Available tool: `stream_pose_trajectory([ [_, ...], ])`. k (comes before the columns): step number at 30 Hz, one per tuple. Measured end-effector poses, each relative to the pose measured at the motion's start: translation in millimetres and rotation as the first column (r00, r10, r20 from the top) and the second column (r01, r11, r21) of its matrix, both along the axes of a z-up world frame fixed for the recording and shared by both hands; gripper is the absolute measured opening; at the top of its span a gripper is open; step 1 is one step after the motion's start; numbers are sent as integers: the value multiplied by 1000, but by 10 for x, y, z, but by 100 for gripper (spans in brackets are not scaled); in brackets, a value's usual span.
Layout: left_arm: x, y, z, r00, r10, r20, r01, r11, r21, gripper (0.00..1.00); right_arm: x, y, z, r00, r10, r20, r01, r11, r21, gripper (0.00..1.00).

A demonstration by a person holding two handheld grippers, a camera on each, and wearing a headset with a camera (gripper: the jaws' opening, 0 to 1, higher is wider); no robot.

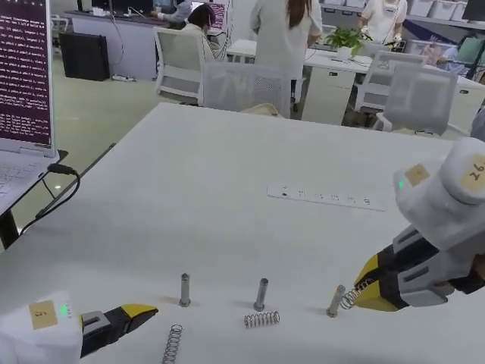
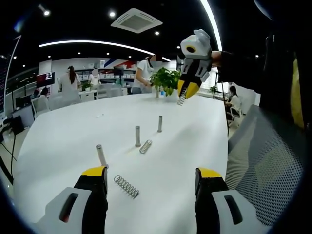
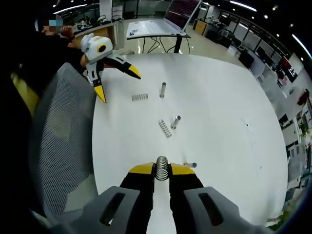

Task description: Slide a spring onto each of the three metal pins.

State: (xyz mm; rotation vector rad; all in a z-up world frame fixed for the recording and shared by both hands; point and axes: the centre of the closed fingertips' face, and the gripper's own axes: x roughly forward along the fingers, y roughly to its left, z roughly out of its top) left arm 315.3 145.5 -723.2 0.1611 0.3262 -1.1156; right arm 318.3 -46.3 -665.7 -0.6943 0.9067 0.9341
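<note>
Three metal pins stand upright in a row near the table's front edge: the left pin (image 1: 184,290), the middle pin (image 1: 261,294) and the right pin (image 1: 335,301). My right gripper (image 1: 365,293) is shut on a spring (image 1: 352,295), held just right of the right pin and near its top. In the right gripper view that held spring (image 3: 162,168) sits between the jaws (image 3: 162,171), with the right pin (image 3: 190,165) beside it. A second spring (image 1: 261,319) lies in front of the middle pin. A third spring (image 1: 173,343) lies by my open left gripper (image 1: 144,312), whose jaws (image 2: 152,173) hold nothing.
A laptop (image 1: 23,91) with a cable (image 1: 62,186) sits at the far left. A white power strip (image 1: 326,199) lies flat mid-table. Chairs (image 1: 246,85) and people stand beyond the far edge. A mesh chair back (image 3: 63,146) is close behind the grippers.
</note>
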Motion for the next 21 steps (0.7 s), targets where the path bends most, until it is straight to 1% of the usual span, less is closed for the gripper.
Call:
stream_pose_trajectory([
  [4, 0, 1, -3, 1000, 1, 1, -1, 1000, 0, 69, 63, -77, -20, 1000, -6, -12, 5, 1000, -28, 8],
  [9, -3, -2, -14, 1000, 0, 1, 0, 1000, 1, 70, 177, -135, -39, 1000, -15, -19, 14, 999, -48, 8],
  [11, -4, -3, -10, 1000, 0, 2, 0, 1000, 0, 70, 228, -168, -57, 999, -21, -26, 19, 998, -64, 8],
  [13, -7, -4, -4, 1000, -2, 4, 2, 1000, -2, 70, 296, -213, -85, 999, -22, -30, 19, 995, -94, 8],
  [17, -6, -3, -4, 1000, -2, 6, 2, 1000, -1, 70, 397, -214, -133, 999, -20, -48, 15, 994, -105, 8],
  [19, -1, 2, -7, 1000, -1, 6, 1, 1000, 1, 70, 428, -221, -165, 998, -11, -56, 5, 993, -120, 8],
  [21, -2, 2, -6, 1000, -1, 6, 1, 1000, 0, 70, 462, -220, -193, 998, -8, -69, 0, 993, -122, 8],
])
